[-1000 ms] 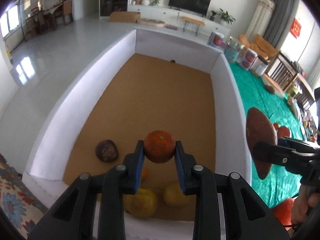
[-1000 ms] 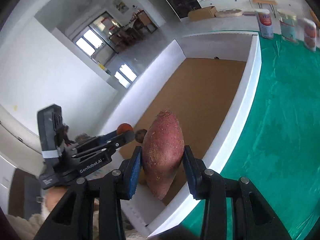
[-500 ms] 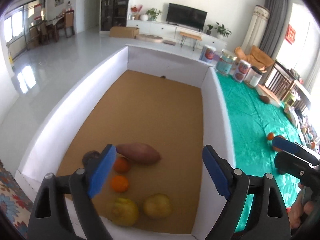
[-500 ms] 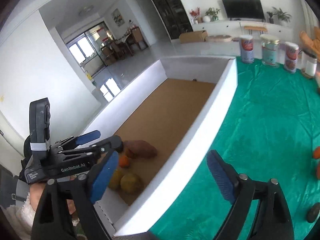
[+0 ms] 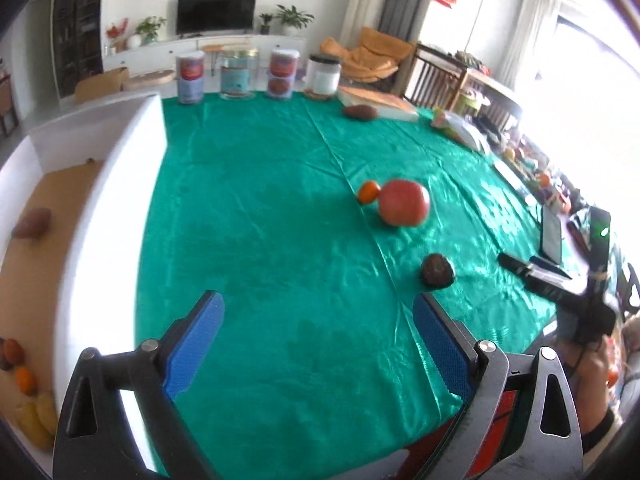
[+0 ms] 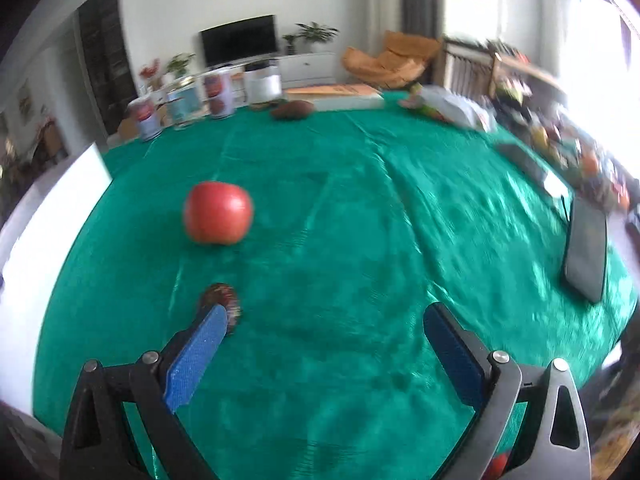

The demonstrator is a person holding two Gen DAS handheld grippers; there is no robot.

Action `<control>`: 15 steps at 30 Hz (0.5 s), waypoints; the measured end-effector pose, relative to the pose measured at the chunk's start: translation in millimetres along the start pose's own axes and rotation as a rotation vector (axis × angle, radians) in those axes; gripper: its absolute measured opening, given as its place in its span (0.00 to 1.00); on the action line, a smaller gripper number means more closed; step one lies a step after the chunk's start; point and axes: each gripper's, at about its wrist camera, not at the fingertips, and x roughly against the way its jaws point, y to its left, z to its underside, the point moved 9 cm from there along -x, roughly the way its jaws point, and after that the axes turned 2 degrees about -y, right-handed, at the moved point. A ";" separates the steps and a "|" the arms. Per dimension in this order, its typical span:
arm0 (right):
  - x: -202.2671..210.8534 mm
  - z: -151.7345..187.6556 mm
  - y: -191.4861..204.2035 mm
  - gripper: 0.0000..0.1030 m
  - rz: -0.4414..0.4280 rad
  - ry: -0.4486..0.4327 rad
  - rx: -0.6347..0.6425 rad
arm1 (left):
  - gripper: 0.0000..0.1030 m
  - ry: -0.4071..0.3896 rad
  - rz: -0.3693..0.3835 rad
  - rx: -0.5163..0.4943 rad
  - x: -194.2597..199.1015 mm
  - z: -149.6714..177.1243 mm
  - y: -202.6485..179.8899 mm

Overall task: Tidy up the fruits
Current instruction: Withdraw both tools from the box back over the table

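My left gripper hangs over the green tablecloth, its jaws opening with nothing between them. Ahead of it lie a red apple, a small orange and a dark brown fruit. The white box at the left holds a sweet potato, oranges and yellow fruits. My right gripper is also opening and empty. The dark fruit sits just past its left finger, the apple farther on. Another sweet potato lies at the far edge.
Several tins and jars stand along the table's far side beside a flat carton. A dark tablet lies at the right edge, with bags and clutter beyond. A person's hand holds the right gripper's body.
Both grippers let go of the orange and the sweet potato, which now lie in the box. Both opened wide and swung right, from over the box to over the green cloth.
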 end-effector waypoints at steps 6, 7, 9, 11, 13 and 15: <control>3.8 -0.8 -68.3 0.96 0.174 -0.048 0.037 | 0.93 0.038 -0.083 -0.056 -64.0 13.2 -14.6; 3.7 3.6 -74.9 0.96 0.195 -0.046 0.052 | 0.93 0.039 -0.092 -0.051 -70.4 14.6 -12.8; -5.7 14.5 -79.2 0.96 0.198 -0.020 0.063 | 0.93 0.035 -0.107 -0.046 -85.7 16.2 -9.0; -13.5 19.6 -76.4 0.96 0.144 0.010 0.044 | 0.93 0.040 -0.131 -0.047 -96.4 18.1 -3.8; -17.2 20.2 -69.0 0.96 0.131 0.000 0.081 | 0.93 0.039 -0.146 -0.041 -104.8 19.9 -1.5; -21.2 22.5 -60.4 0.96 0.128 0.004 0.122 | 0.93 0.042 -0.153 -0.027 -109.8 21.6 1.1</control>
